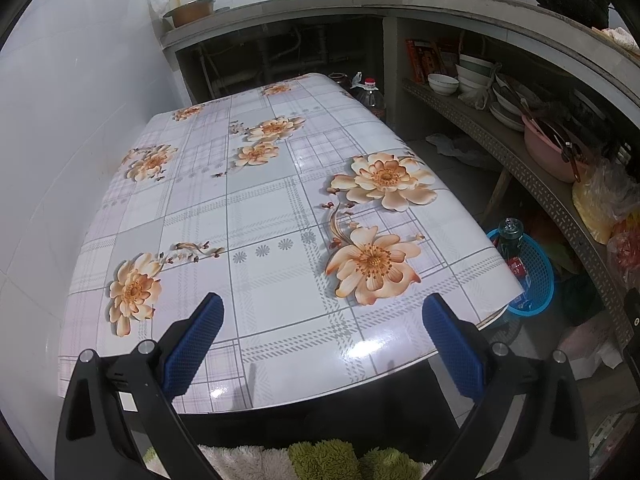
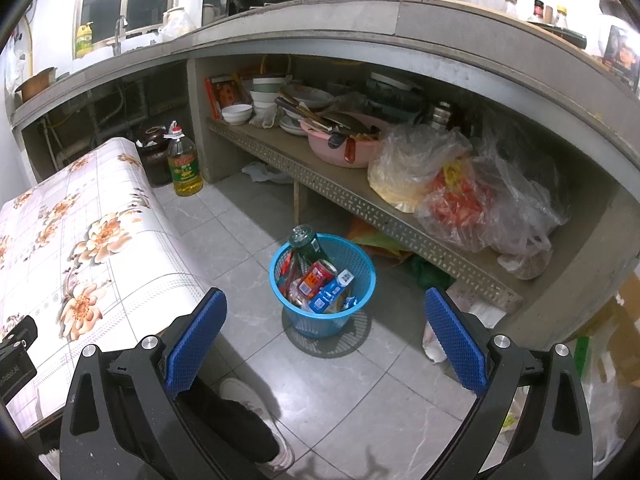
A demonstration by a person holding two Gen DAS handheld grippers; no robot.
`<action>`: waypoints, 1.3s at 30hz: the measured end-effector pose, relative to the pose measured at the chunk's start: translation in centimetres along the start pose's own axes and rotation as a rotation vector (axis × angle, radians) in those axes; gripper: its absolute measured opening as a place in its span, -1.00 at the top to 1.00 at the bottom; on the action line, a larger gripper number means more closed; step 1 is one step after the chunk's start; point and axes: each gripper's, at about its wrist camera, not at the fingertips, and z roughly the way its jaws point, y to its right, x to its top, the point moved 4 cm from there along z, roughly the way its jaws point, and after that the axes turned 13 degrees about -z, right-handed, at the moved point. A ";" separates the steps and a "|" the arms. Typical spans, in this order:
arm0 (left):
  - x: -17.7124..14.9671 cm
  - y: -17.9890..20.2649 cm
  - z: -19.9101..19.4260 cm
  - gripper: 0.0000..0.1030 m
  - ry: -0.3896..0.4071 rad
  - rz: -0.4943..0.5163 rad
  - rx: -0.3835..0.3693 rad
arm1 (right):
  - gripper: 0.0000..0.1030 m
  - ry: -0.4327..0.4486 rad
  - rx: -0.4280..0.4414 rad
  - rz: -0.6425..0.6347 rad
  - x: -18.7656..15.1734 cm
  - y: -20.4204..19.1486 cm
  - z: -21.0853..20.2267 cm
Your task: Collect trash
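Observation:
A blue plastic basket [image 2: 322, 320] stands on the tiled floor, holding a green bottle [image 2: 310, 245], a red can [image 2: 317, 277], a blue-white carton [image 2: 332, 290] and other wrappers. My right gripper [image 2: 322, 336] hovers above and in front of it, open, nothing between its blue pads [image 2: 194, 336]. My left gripper [image 1: 322, 340] is open over the near edge of the table [image 1: 260, 216], which wears a floral cloth with nothing lying on it. The basket [image 1: 534, 276] shows past the table's right edge in the left wrist view.
A concrete counter with a shelf [image 2: 360, 196] of bowls, a pink basin [image 2: 344, 148] and plastic bags [image 2: 460, 192] runs on the right. An oil bottle [image 2: 184, 164] and dark jar [image 2: 154, 156] stand by the table's far end. A person's shoe [image 2: 256, 412] is below.

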 end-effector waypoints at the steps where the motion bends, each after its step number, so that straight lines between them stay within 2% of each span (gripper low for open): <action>1: 0.0 0.0 0.0 -0.89 0.000 0.000 -0.001 | -0.85 -0.001 0.000 -0.001 0.0 0.1 0.0; 39: -0.2 0.1 0.2 -0.89 -0.006 -0.006 -0.001 | -0.85 0.003 -0.001 -0.005 -0.1 -0.2 -0.1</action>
